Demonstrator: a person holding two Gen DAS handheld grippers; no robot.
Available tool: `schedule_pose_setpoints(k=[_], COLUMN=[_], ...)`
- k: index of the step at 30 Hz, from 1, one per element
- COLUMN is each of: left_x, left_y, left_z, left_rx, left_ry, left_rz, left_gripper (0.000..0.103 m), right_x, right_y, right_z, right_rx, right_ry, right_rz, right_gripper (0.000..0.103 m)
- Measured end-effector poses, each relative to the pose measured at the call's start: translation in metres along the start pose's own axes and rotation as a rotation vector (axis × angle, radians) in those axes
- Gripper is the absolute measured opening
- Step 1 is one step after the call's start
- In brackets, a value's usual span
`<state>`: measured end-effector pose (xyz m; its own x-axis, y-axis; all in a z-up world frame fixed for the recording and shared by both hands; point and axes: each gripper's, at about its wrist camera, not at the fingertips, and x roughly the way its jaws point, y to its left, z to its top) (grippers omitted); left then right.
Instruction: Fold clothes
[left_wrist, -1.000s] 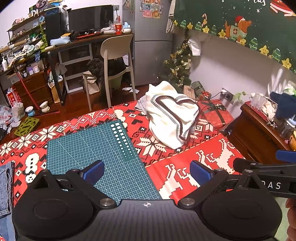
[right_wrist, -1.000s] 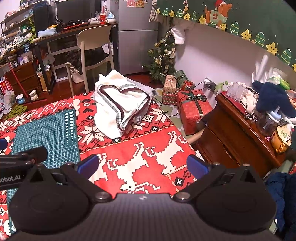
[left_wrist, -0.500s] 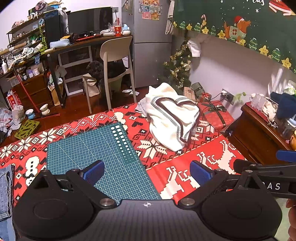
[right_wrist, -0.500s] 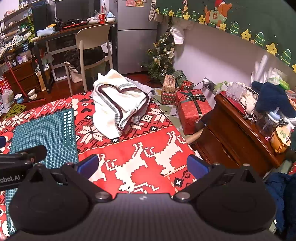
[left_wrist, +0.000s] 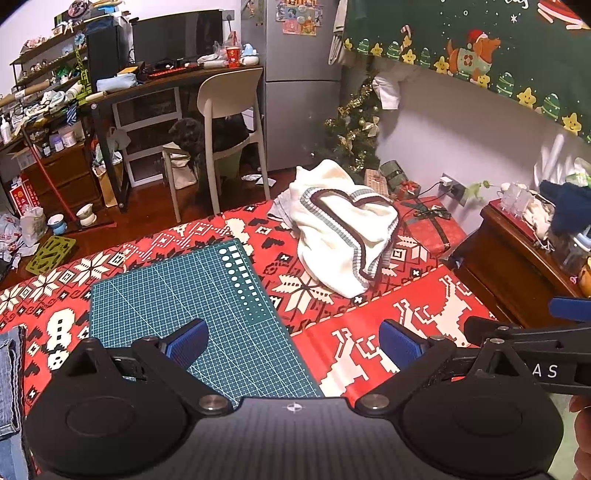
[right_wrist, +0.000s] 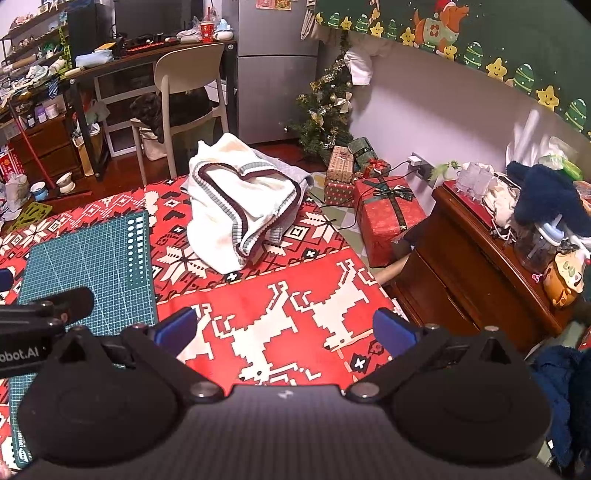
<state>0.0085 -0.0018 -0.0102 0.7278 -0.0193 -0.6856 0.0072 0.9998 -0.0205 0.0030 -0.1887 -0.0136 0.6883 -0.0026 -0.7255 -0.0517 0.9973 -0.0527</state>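
Cream knit sweater (left_wrist: 343, 236) lay bunched at the far side; soft, floppy, best gripped along its striped hem. Both grippers' fingers (left_wrist: 186, 341) were spread, holding nothing.

Both views are evenly lit by warm indoor light from above, bright enough that colours read clearly. Shadows are soft and short. The white wall (left_wrist: 443, 122) at right of centre shows a mild sheen, with no hard glare. Fisheye distortion bends straight lines toward the edges, and the corners fall to black. The centre is sharp; fine detail softens at the far upper left.
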Motion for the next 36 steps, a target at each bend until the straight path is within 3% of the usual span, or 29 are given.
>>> schedule_pose_setpoints(k=[24,28,33,36], left_x=[0.018,0.022,0.043,0.059], left_y=[0.001,-0.002,-0.004,-0.003], left_z=[0.004,0.002,0.002,0.001], left_rx=[0.013,0.026,0.020,0.000], left_ry=[0.020,-0.019,-0.017,-0.018], left_rz=[0.004,0.024,-0.024,-0.056], left_gripper=[0.100,0.100,0.100,0.099], right_x=[0.015,0.019,0.033,0.041], right_y=[-0.004,-0.009,-0.016,-0.014], right_z=[0.004,0.006,0.006,0.006], right_rx=[0.017,0.049,0.099,0.081], right_ry=[0.028,0.030,0.041,0.018], right_rz=[0.012,0.033,0.037,-0.011], right_gripper=[0.102,0.102,0.102,0.102])
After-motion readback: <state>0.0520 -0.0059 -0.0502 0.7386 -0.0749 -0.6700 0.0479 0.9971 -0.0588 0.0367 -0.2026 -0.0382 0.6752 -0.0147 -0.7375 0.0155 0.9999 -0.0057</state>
